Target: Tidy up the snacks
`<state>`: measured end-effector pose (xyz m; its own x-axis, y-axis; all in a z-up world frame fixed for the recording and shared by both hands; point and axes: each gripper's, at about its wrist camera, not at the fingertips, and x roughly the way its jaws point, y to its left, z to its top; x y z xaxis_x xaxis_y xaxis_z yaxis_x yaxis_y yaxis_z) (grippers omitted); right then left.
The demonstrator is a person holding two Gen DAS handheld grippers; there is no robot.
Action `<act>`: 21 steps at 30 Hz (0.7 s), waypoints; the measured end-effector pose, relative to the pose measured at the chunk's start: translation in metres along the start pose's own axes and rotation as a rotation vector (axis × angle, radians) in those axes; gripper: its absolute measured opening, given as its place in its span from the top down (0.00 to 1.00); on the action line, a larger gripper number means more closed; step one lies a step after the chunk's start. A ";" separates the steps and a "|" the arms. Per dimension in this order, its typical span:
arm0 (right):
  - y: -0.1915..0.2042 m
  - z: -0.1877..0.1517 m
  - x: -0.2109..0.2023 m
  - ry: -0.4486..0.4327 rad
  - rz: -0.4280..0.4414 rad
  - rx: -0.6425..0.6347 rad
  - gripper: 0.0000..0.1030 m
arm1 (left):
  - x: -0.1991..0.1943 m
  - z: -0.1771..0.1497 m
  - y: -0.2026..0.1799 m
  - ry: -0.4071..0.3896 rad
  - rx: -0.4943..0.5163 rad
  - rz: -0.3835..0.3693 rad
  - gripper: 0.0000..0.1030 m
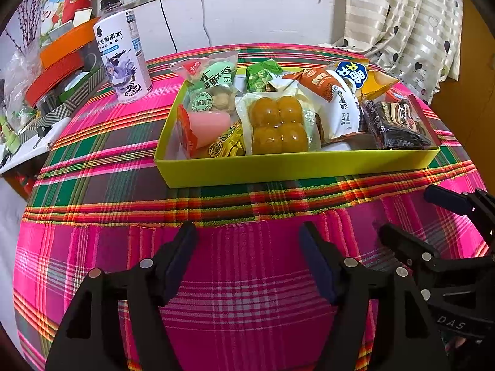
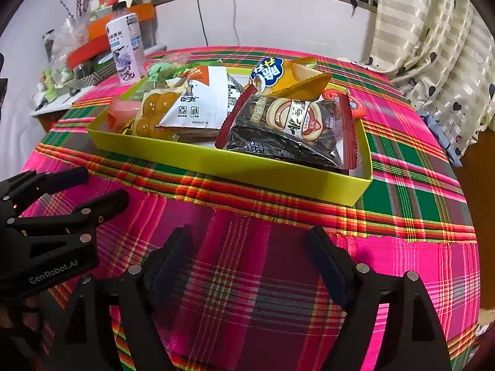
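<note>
A yellow-green box (image 1: 294,168) (image 2: 216,160) sits on the plaid tablecloth and holds several snacks: a pack of brown balls (image 1: 278,125) (image 2: 154,111), a pink jelly cup (image 1: 201,128), a green nut bag (image 1: 213,89), a white-and-orange packet (image 1: 337,105) (image 2: 201,102), a yellow chip bag (image 1: 362,77) (image 2: 287,77), and a dark red-edged packet (image 1: 396,120) (image 2: 287,130). My left gripper (image 1: 247,235) is open and empty, in front of the box. My right gripper (image 2: 250,238) is open and empty, beside it. Each also shows in the other's view, the right gripper (image 1: 408,213) and the left gripper (image 2: 105,185).
A white drink bottle (image 1: 122,58) (image 2: 125,49) stands left of the box. Orange and red boxes (image 1: 62,58) and clutter lie on a side table at far left. A curtain (image 1: 402,21) hangs at the right behind the table. The tablecloth hangs over the near table edge (image 1: 216,225).
</note>
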<state>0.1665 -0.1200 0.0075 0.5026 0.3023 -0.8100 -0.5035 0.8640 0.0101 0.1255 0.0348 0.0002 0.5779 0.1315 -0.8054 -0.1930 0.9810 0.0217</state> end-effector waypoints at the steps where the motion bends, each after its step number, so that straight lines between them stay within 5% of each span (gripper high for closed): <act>1: 0.000 0.000 0.000 0.001 -0.001 -0.001 0.19 | 0.000 0.000 0.000 0.000 -0.002 0.001 0.32; 6: -0.001 0.000 0.001 0.005 -0.004 0.005 0.16 | -0.001 -0.001 -0.001 -0.001 -0.011 0.006 0.31; 9: -0.001 0.000 0.001 0.006 -0.004 0.006 0.15 | 0.001 -0.003 0.004 -0.006 -0.064 0.028 0.20; 21: -0.002 0.000 0.002 0.007 -0.005 0.008 0.14 | 0.001 -0.004 0.003 -0.004 -0.055 0.020 0.20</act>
<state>0.1685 -0.1216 0.0059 0.5000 0.2955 -0.8140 -0.4955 0.8685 0.0109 0.1222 0.0373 -0.0032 0.5770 0.1519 -0.8025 -0.2482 0.9687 0.0049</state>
